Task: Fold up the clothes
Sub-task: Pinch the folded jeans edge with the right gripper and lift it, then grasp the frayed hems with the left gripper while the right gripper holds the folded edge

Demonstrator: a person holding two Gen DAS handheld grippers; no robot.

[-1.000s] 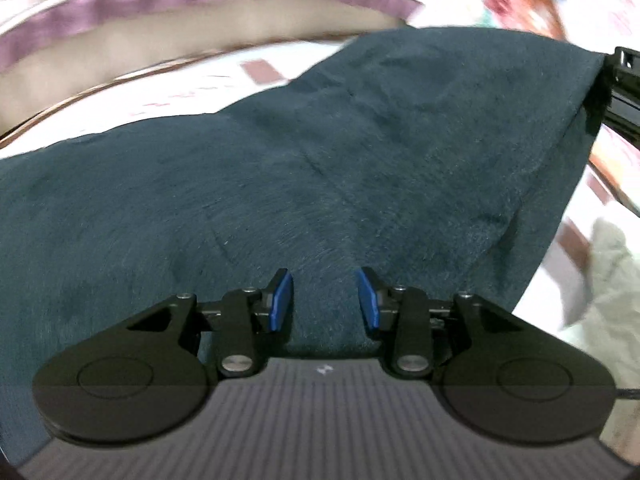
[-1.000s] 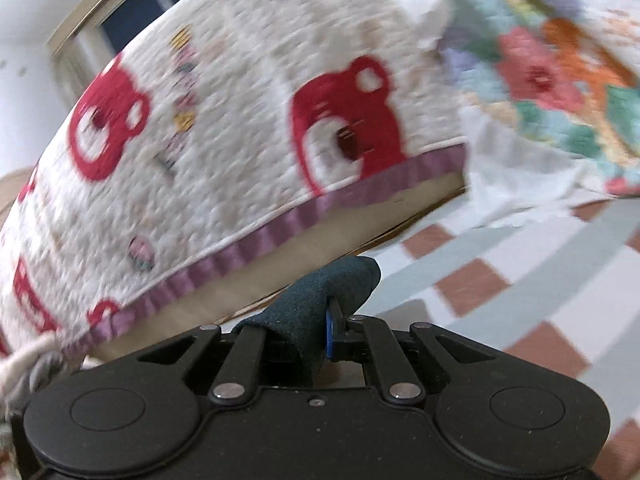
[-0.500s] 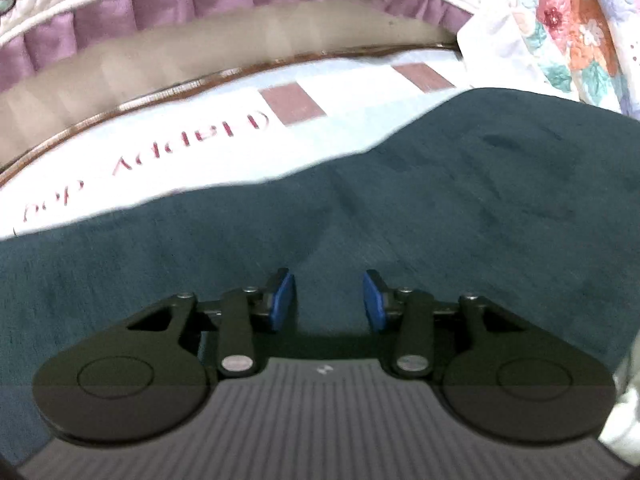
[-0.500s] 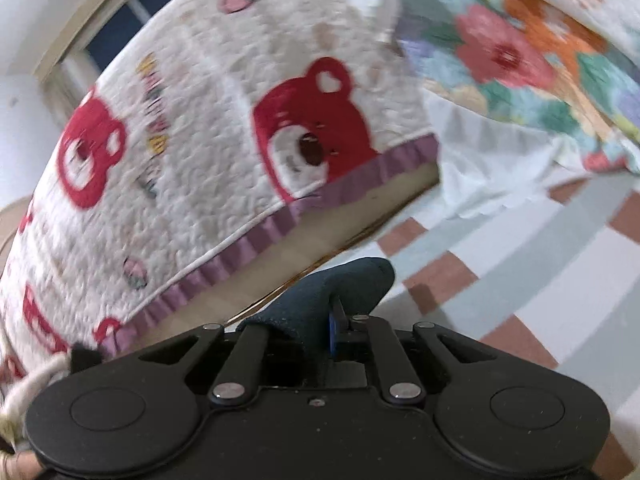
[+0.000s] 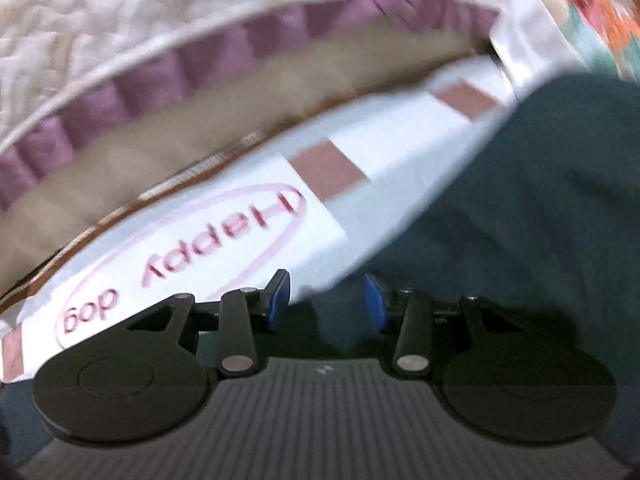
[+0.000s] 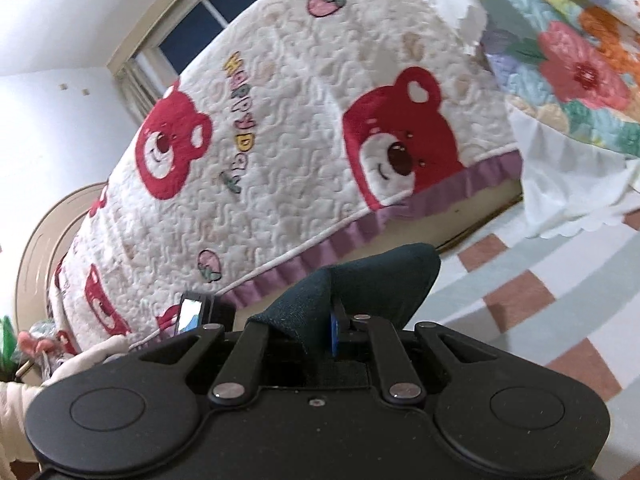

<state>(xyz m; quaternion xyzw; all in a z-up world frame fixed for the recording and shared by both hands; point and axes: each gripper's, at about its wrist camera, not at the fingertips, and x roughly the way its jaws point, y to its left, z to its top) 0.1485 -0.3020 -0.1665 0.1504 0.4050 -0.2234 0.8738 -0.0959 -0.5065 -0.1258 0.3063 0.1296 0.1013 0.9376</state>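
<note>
A dark teal garment (image 5: 520, 208) fills the right and lower part of the left wrist view, lying over a checked sheet (image 5: 360, 136). My left gripper (image 5: 326, 300) is open, its blue pads apart just above the cloth's slanting edge, holding nothing. In the right wrist view my right gripper (image 6: 324, 328) is shut on a bunched corner of the same dark teal garment (image 6: 360, 280), which sticks up between the fingers. Its left finger is hidden by the cloth.
A quilted bedcover with red bears (image 6: 300, 140) and a purple frill (image 5: 160, 68) hangs over the headboard behind. A floral quilt (image 6: 580, 60) lies at the right. A person's white-sleeved hand (image 6: 80, 360) and a phone (image 6: 192, 308) show at the lower left.
The left gripper has swung left, so the garment now covers only the right of its view and the printed sheet shows. The right gripper has lifted and tilted, still clamped on the corner.
</note>
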